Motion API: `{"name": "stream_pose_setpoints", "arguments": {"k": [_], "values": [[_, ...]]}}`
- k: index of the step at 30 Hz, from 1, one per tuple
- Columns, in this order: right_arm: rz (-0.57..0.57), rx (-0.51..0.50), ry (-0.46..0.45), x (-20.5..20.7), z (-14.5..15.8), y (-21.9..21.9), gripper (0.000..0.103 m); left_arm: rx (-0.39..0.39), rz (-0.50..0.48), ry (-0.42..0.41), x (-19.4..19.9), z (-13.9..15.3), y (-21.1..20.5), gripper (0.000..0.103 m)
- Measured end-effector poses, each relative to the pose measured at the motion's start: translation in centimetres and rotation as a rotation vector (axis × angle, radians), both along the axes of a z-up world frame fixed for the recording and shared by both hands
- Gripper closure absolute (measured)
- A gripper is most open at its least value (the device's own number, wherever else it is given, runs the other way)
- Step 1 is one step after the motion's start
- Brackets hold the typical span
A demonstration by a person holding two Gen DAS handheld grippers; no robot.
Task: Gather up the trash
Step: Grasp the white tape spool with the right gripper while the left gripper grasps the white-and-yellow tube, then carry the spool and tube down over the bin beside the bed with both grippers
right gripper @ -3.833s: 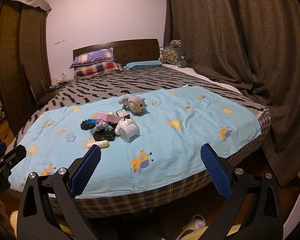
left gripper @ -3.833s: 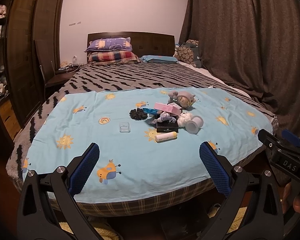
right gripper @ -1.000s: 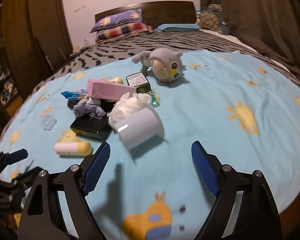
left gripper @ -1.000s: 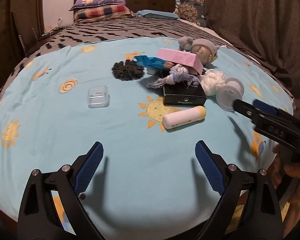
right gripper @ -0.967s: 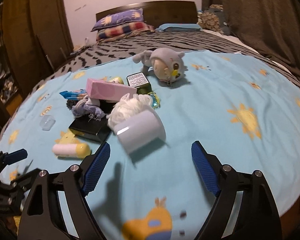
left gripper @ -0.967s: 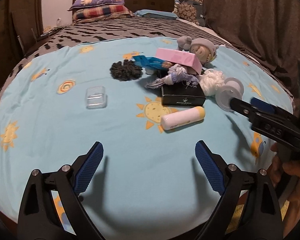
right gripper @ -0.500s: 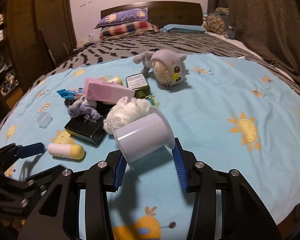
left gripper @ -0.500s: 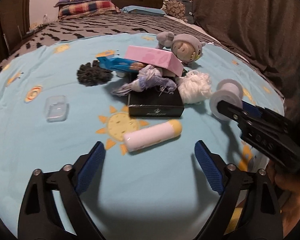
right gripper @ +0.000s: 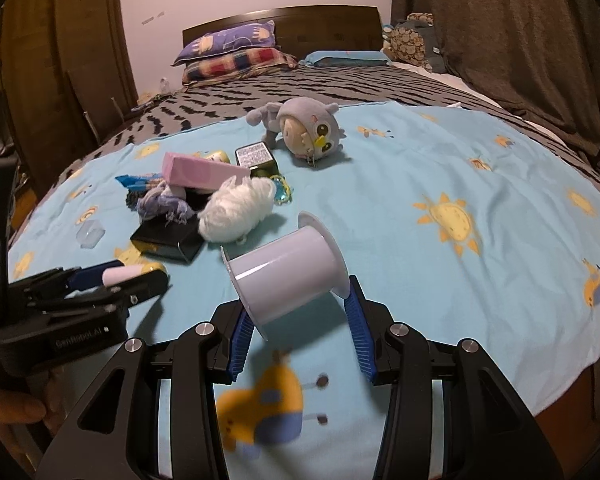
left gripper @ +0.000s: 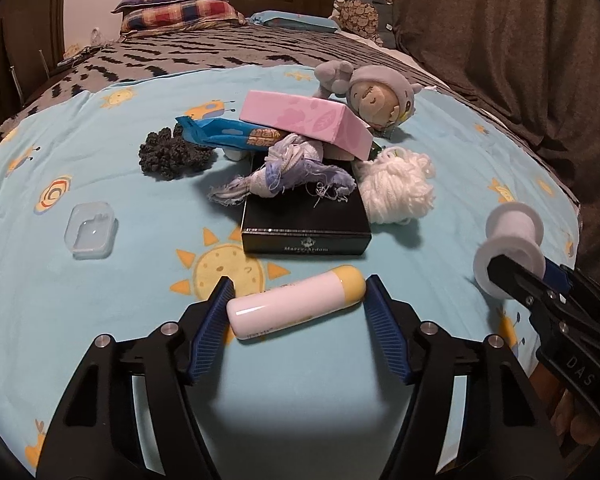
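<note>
Fingers of the left gripper (left gripper: 296, 300) are closing around the white tube (left gripper: 296, 306), lying on the blue sheet (left gripper: 100, 300) at six o'clock from the black box (left gripper: 306, 220). The right gripper (right gripper: 296, 312) clamps the white spool (right gripper: 286, 280).

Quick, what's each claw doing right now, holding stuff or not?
Left gripper: closing around the white and yellow tube, not squeezing it yet.
Right gripper: shut on the empty white spool.
</note>
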State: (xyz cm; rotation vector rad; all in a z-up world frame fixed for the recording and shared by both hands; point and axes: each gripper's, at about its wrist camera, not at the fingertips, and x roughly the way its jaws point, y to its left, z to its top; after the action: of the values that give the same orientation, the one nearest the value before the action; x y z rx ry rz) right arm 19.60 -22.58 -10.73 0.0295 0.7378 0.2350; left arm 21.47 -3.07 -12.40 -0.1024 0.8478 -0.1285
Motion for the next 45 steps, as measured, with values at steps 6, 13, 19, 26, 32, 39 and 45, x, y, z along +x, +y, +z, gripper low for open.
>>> {"name": "stream_pose_setpoints", "arguments": {"k": [6, 13, 19, 26, 32, 39, 45], "values": [[-0.011, 0.004, -0.011, -3.4, 0.5, -0.5, 0.059, 0.007, -0.045, -0.026, -3.6, 0.9, -0.4, 0.039], [-0.032, 0.009, -0.035, -8.9, 2.0, -1.7, 0.059, 0.016, -0.088, -0.069, -9.8, 2.6, -0.8, 0.039], [-0.034, -0.017, -0.023, -13.4, 1.7, -2.4, 0.059, 0.026, -0.128, -0.077, -15.0, 2.5, -1.1, 0.039], [-0.036, -0.027, 0.092, -16.3, -2.9, -3.4, 0.059, -0.001, -0.159, 0.001, -18.2, -1.8, -1.5, 0.039], [-0.027, -0.008, 0.236, -16.7, -9.1, -3.1, 0.059, -0.016, -0.195, 0.121, -19.2, -7.7, -2.7, 0.039], [-0.032, 0.028, 0.425, -15.5, -17.3, -2.3, 0.059, -0.009, -0.200, 0.256, -18.1, -16.2, -4.1, 0.039], [-0.067, 0.074, 0.538, -14.4, -23.1, -2.4, 0.059, 0.006, -0.222, 0.363, -16.6, -22.0, -5.1, 0.039]]}}
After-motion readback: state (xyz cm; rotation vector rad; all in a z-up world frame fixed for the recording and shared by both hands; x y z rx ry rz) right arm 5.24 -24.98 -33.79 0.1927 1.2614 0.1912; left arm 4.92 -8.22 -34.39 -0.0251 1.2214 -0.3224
